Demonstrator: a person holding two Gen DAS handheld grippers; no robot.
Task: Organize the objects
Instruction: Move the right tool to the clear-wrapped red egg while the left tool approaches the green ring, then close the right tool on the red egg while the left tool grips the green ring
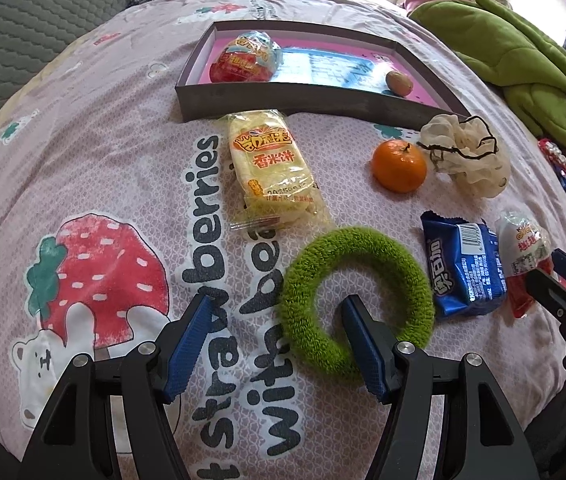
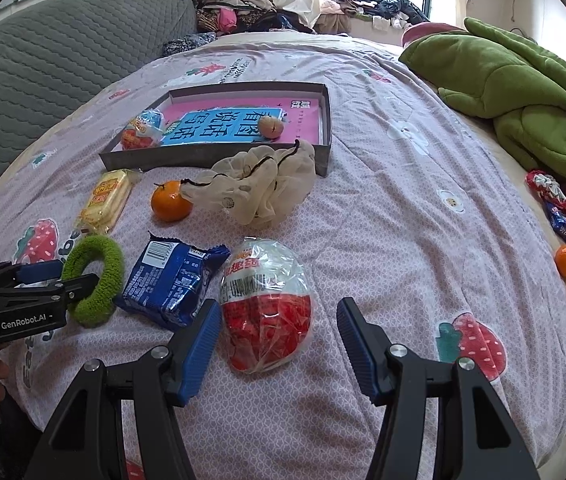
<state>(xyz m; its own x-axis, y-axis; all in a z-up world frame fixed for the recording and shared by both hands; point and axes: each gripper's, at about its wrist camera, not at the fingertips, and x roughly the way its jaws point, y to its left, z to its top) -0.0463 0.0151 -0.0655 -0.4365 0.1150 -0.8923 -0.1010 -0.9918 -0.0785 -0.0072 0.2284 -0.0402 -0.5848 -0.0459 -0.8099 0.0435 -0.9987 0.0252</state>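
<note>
One stray mandarin (image 2: pixel 565 260) shows clearly only from right wrist.

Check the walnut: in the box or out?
In. The walnut lies inside the box, on the pink book.

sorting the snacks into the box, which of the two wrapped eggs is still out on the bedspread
The wrapped egg lying between the open right tongs, beside the blue biscuit packet. The other wrapped egg already sits in the box's left corner.
</note>
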